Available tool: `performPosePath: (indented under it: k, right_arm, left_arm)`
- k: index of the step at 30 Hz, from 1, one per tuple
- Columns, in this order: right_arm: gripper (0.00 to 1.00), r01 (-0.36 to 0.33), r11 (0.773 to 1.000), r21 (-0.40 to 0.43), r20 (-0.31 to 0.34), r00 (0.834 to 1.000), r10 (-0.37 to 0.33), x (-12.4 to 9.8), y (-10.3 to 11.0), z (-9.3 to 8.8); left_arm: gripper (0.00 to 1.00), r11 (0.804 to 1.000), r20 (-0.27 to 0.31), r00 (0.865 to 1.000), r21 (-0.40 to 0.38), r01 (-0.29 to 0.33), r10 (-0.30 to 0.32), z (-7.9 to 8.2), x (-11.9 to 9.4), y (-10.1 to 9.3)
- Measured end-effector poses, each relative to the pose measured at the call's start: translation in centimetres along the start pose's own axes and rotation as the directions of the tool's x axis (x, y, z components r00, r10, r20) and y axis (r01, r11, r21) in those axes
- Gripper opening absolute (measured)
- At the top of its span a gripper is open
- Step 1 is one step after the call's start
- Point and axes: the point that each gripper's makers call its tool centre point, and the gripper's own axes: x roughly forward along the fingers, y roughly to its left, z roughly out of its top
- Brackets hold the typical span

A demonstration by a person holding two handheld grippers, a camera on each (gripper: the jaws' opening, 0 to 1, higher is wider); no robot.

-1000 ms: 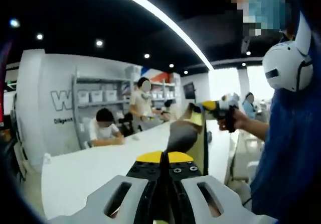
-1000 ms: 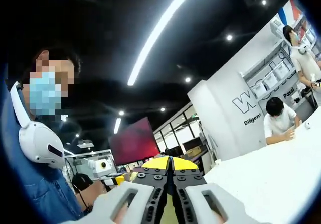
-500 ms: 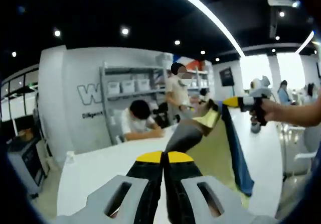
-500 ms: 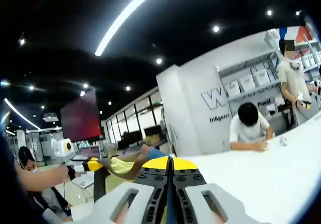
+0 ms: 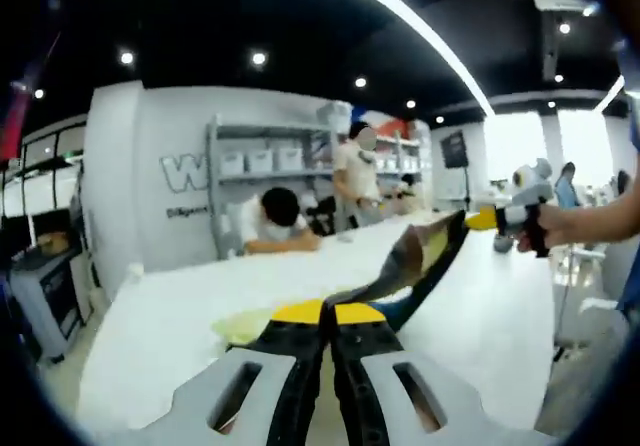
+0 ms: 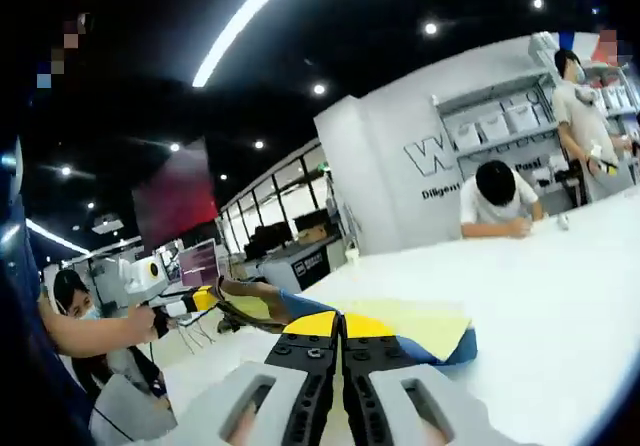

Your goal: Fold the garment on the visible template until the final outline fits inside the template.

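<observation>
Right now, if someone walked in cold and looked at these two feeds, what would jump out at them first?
Probably the garment, a grey, yellow and blue cloth stretched in the air between the two shut grippers, with its lower part draping onto the white table. In the left gripper view the right gripper pinches its far end. In the right gripper view the left gripper does the same. Behind, a person bends over the table.

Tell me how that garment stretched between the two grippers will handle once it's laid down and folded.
Probably floppy: the garment sags and twists between the left gripper and the right gripper. Likely light, since its free end drapes flat on the white table. It may slide easily on that smooth top.
</observation>
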Motion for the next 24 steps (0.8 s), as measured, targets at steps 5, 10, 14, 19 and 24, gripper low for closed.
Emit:
performPosePath:
  k: [5, 10, 14, 19, 24]
  right_arm:
    - [0.0, 0.064, 0.992, 0.106, -0.122, 0.991, -0.051, -2.1, -0.8, -8.3]
    - [0.0, 0.09, 0.989, 0.121, -0.22, 0.974, -0.062, -4.1, 0.1, -13.1]
    - [0.0, 0.114, 0.982, 0.152, -0.254, 0.964, -0.072, -5.5, 0.1, -15.2]
    - [0.0, 0.127, 0.979, 0.159, -0.293, 0.953, -0.076, -6.5, 0.2, -16.8]
    - [0.0, 0.138, 0.975, 0.175, -0.334, 0.94, -0.074, -7.3, 0.8, -18.0]
  left_arm:
    - [0.0, 0.997, -0.134, 0.991, -0.082, -0.005, -0.006, -7.4, -1.9, -2.4]
    - [0.0, 0.995, -0.219, 0.974, -0.09, 0.035, -0.054, -11.7, -3.0, -3.8]
    - [0.0, 0.995, -0.26, 0.963, -0.087, 0.056, -0.077, -13.6, -3.7, -4.0]
    - [0.0, 0.993, -0.32, 0.941, -0.067, 0.097, -0.114, -15.4, -4.7, -5.0]
    - [0.0, 0.988, -0.389, 0.908, -0.046, 0.149, -0.155, -17.3, -5.6, -6.4]
